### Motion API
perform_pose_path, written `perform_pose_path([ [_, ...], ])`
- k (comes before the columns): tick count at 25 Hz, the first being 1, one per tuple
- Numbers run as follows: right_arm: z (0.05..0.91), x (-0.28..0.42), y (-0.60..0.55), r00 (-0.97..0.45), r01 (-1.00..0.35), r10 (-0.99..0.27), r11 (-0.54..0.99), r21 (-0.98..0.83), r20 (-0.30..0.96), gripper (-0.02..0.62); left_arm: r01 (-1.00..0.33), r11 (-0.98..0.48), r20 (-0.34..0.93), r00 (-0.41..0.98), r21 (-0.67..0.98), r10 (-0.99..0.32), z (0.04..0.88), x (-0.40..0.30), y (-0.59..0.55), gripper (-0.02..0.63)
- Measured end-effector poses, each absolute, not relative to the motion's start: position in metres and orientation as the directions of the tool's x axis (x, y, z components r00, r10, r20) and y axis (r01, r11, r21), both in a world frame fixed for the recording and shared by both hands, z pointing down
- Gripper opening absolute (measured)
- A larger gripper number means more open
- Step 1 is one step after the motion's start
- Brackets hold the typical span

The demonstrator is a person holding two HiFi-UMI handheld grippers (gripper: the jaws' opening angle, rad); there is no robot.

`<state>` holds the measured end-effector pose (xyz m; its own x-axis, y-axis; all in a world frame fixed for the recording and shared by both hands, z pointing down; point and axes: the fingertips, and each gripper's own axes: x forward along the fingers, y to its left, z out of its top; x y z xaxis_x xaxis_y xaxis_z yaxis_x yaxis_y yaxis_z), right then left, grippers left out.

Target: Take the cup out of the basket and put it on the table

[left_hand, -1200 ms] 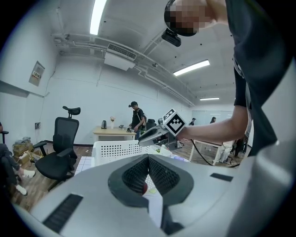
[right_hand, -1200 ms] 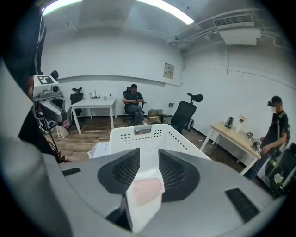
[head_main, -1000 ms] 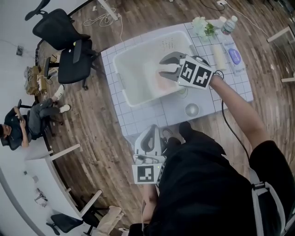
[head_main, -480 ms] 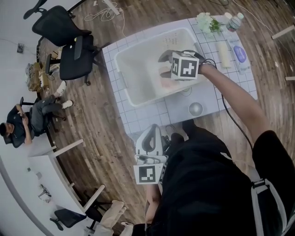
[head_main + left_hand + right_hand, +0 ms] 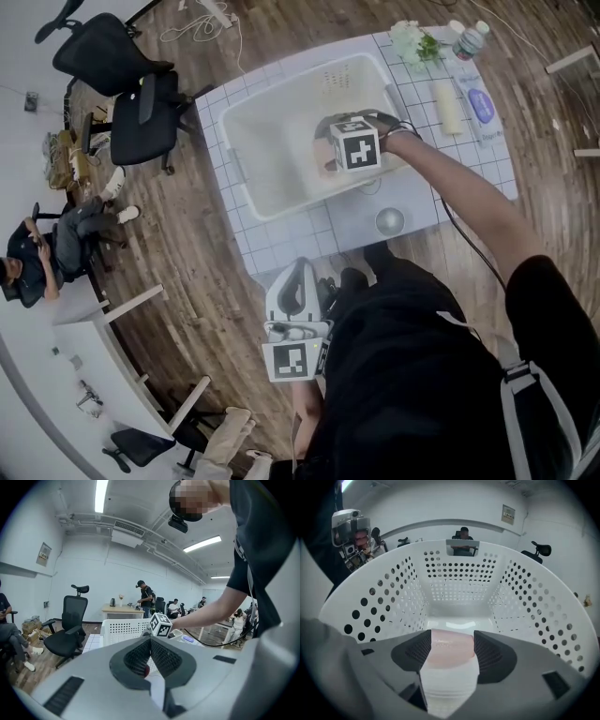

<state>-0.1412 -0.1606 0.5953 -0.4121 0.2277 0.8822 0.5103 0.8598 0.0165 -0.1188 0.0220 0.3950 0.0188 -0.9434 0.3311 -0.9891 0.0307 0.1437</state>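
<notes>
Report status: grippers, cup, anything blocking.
Right gripper down in basket, jaws opening around cup, not clamped. Left gripper shut, empty. Cup not yet out. No obstruction seen.

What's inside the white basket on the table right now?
A pink cup sits in the basket, between the right gripper's opening jaws. The gripper covers the floor beneath it; nothing else shows inside.

Black short-sleeved shirt (image 5: pixel 412 375), grey tongs (image 5: pixel 302 269), black-white marker cubes (image 5: pixel 356 147), black cable (image 5: pixel 450 220)
</notes>
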Motion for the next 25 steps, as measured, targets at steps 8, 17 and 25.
perform_pose_path([
  [8,0.614,-0.134,-0.151,-0.373,0.54,0.252,0.842,-0.012,0.893,0.316,-0.986,0.051,0.347,0.006,0.157,-0.938,0.402,-0.123,0.023,0.009],
  [17,0.629,-0.124,-0.146,-0.325,0.57,0.235,0.821,-0.008,0.916,0.332,-0.986,0.05,0.347,0.009,0.159,-0.938,0.404,-0.123,0.022,0.009],
  [25,0.629,-0.131,-0.154,-0.38,0.529,0.193,0.848,0.042,0.905,0.297,-0.988,0.041,0.347,0.014,0.152,-0.938,0.402,-0.124,0.02,0.009],
])
